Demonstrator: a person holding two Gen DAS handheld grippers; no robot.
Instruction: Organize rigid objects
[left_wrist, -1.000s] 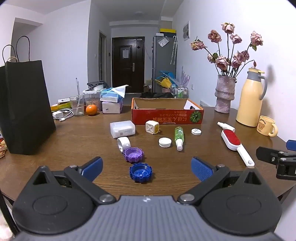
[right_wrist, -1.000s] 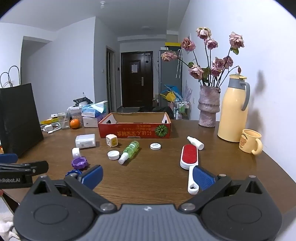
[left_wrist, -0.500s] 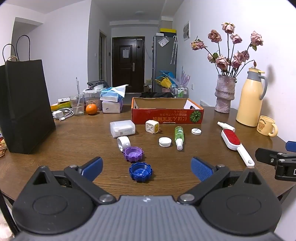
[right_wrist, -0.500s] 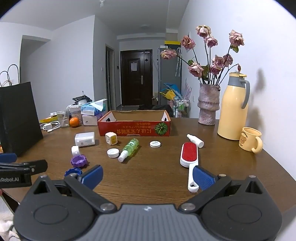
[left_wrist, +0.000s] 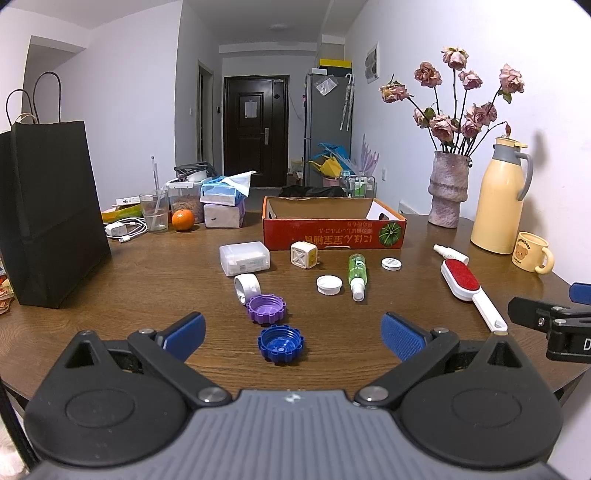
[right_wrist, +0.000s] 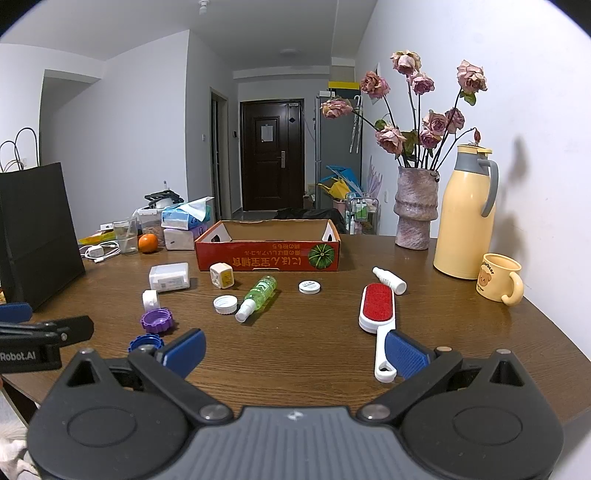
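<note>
**Small things strewn before the red box**

Both tools hang wide apart, holding nothing — the left gripper (left_wrist: 291, 332) and the right gripper (right_wrist: 293, 350).

In front of the red cardboard box (left_wrist: 334, 229), on the wooden table (left_wrist: 166, 280), lie four caps: one blue (left_wrist: 281, 342), ribbed and nearest the left gripper, one purple (left_wrist: 266, 308), two white (left_wrist: 329, 285) (left_wrist: 391, 264). Also one green spray bottle (left_wrist: 357, 275) on its side, one white case (left_wrist: 244, 257), one cube (left_wrist: 303, 254) and one red-faced lint brush (right_wrist: 376, 314) — its handle reaches toward the right gripper.

You can read "Robot.AI" on the left gripper (right_wrist: 29, 356); the cardboard box's (right_wrist: 267, 254) upside-down print seems Japanese, illegible to you.
</note>
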